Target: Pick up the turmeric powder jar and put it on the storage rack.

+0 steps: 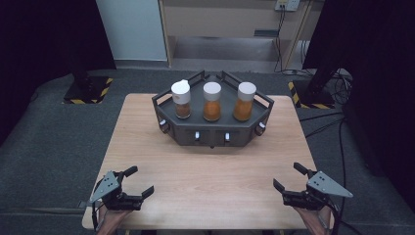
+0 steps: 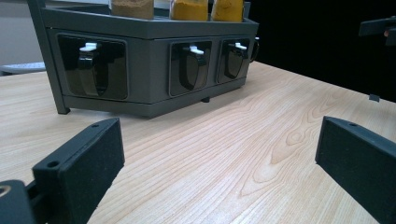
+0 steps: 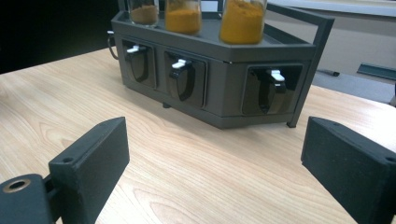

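A dark grey spice rack (image 1: 211, 132) stands at the far middle of the wooden table (image 1: 147, 161). On its top tray stand three white-capped jars: a brown one (image 1: 181, 99) at left, an orange one (image 1: 212, 102) in the middle, another orange one (image 1: 244, 102) at right. Scoop handles with white tabs (image 3: 180, 64) sit in pockets along its front. My left gripper (image 1: 139, 181) rests near the front left corner, open and empty. My right gripper (image 1: 289, 177) is near the front right corner, open too, with nothing between its jaws. Both point toward the rack (image 2: 140, 70).
Bare wood lies between the grippers and the rack. The table edges sit close behind both hands. Beyond the table are a grey floor, yellow-black striped stand bases (image 1: 87, 90), cables (image 1: 337, 81) and a shelf unit at the back wall.
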The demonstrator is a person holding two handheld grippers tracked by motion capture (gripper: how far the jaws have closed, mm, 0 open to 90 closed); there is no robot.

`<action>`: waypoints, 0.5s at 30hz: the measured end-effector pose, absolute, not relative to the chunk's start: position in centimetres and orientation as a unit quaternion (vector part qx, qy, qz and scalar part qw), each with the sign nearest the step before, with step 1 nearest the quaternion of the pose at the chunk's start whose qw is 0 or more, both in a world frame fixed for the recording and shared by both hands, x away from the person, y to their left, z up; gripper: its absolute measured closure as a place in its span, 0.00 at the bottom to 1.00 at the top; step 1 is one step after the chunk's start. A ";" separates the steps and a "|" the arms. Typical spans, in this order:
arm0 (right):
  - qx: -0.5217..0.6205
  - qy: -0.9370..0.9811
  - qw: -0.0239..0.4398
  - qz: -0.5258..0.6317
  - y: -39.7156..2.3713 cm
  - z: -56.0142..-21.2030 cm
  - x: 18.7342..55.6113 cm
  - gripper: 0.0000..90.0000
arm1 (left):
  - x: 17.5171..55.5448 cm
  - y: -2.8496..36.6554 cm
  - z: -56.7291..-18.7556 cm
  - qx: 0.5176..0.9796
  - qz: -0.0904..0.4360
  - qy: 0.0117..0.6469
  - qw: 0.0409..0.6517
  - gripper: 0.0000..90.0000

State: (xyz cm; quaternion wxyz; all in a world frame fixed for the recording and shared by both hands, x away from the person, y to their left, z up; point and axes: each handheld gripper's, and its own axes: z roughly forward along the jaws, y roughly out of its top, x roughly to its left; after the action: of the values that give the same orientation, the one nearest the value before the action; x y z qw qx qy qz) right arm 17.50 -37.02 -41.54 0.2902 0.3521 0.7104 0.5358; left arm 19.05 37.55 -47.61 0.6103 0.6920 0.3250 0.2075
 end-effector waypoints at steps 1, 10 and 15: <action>0.353 0.709 0.290 0.537 -37.1 -41.8 17.5 0.08 | 19.0 37.6 -47.6 0.692 0.208 0.325 0.610 0.00; 0.356 0.704 0.293 0.541 -37.5 -42.6 17.4 0.08 | 19.0 37.6 -47.6 0.692 0.208 0.320 0.612 0.00; 0.353 0.705 0.291 0.542 -37.6 -42.9 17.5 0.08 | 19.1 37.5 -47.6 0.693 0.208 0.318 0.612 0.00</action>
State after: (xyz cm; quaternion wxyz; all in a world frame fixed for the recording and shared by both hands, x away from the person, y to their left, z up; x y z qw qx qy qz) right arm 17.46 -37.61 -42.89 0.2910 0.3530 0.7050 0.5420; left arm 19.07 37.54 -47.57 0.6121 0.6934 0.3180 0.2082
